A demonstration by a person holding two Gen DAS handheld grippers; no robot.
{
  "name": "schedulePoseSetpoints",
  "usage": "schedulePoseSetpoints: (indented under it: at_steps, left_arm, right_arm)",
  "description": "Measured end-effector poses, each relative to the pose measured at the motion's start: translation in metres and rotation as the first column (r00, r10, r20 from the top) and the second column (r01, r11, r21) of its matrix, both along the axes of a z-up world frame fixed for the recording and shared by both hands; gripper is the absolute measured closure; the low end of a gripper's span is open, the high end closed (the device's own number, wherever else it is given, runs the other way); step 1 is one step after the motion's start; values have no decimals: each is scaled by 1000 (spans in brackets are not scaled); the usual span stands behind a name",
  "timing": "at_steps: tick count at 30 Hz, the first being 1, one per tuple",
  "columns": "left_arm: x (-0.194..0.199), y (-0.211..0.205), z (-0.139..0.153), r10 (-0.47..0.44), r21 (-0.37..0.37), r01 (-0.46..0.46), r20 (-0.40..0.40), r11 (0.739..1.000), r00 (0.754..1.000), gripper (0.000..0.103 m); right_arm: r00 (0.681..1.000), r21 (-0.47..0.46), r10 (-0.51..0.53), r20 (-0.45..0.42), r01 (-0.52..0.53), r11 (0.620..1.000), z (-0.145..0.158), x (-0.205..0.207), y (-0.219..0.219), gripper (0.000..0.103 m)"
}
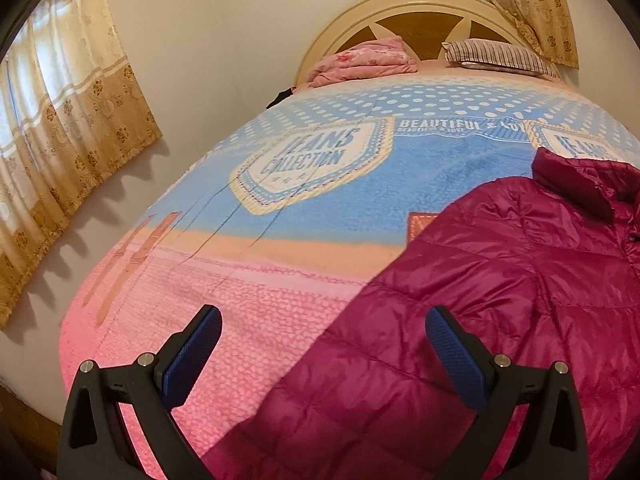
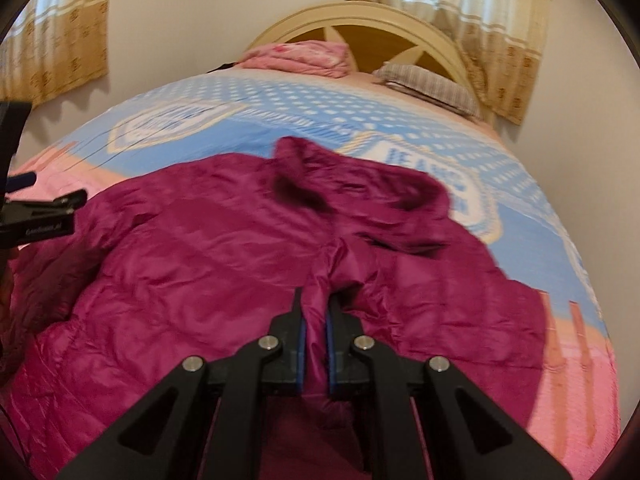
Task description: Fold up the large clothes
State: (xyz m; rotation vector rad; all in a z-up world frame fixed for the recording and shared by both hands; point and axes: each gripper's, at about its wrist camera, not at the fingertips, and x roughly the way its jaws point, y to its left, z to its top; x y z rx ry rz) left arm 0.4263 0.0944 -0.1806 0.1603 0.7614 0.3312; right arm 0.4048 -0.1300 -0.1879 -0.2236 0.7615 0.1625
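A magenta quilted puffer jacket [image 2: 224, 248] lies spread on the bed, collar toward the headboard. It also shows in the left wrist view [image 1: 500, 280], at the right. My right gripper [image 2: 316, 304] is shut on a raised fold of the jacket's front edge near its middle. My left gripper [image 1: 324, 336] is open and empty, held above the jacket's left edge and the pink part of the blanket. The left gripper also shows at the far left of the right wrist view [image 2: 36, 208].
The bed is covered by a blue and pink blanket [image 1: 280, 208] with "JEANS COLLECTION" print. A folded pink quilt [image 1: 364, 60] and a striped pillow [image 1: 496, 56] lie by the cream headboard [image 1: 400, 4]. Curtains [image 1: 60, 128] hang on the left wall.
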Motion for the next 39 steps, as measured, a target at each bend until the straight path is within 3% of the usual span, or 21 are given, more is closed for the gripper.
schedulePoseSetpoints:
  at_steps: [12, 14, 15, 16, 17, 20, 25, 30, 34, 36, 39]
  left_arm:
    - [-14, 17, 6, 48, -8, -48, -3, 999, 999, 1]
    - [-18, 16, 9, 53, -6, -53, -3, 999, 999, 1]
    - [-21, 16, 12, 58, -5, -58, -4, 998, 998, 1]
    - [-24, 15, 15, 60, -7, -60, 0, 998, 998, 1]
    - [-28, 15, 20, 64, -6, -64, 10, 998, 998, 1]
    - [-39, 11, 40, 94, 10, -94, 33, 995, 995, 1]
    - [-54, -23, 75, 57, 7, -58, 98, 998, 994, 1]
    - [-51, -86, 84, -41, 6, 40, 112, 999, 993, 1]
    - [-35, -149, 69, -110, 20, 109, 71, 994, 991, 1]
    - [-23, -185, 51, -141, 71, 137, 48, 988, 989, 1]
    - [-6, -211, 17, -108, 186, 110, -17, 976, 994, 1]
  right_arm:
    - [998, 10, 53, -35, -53, 999, -25, 5, 48, 92]
    - [997, 3, 66, -47, -66, 998, -26, 6, 53, 85]
    - [997, 9, 66, -42, -66, 998, -24, 4, 54, 75]
    - [996, 29, 82, -45, -80, 996, -20, 1, 54, 45]
    - [994, 60, 103, -46, -100, 993, -16, -4, 54, 30]
    - [990, 71, 139, -24, -137, 988, 4, -25, 52, 30]
    - [983, 186, 182, -10, -177, 966, 37, -67, 17, 30]
    - [997, 240, 74, 29, -79, 967, 53, -90, -56, 22]
    - [994, 228, -109, 22, 101, 968, 49, -94, -126, 25]
    - [965, 233, -261, -11, 256, 938, 37, -88, -173, 32]
    - [904, 260, -424, -56, 424, 868, 20, -76, -229, 32]
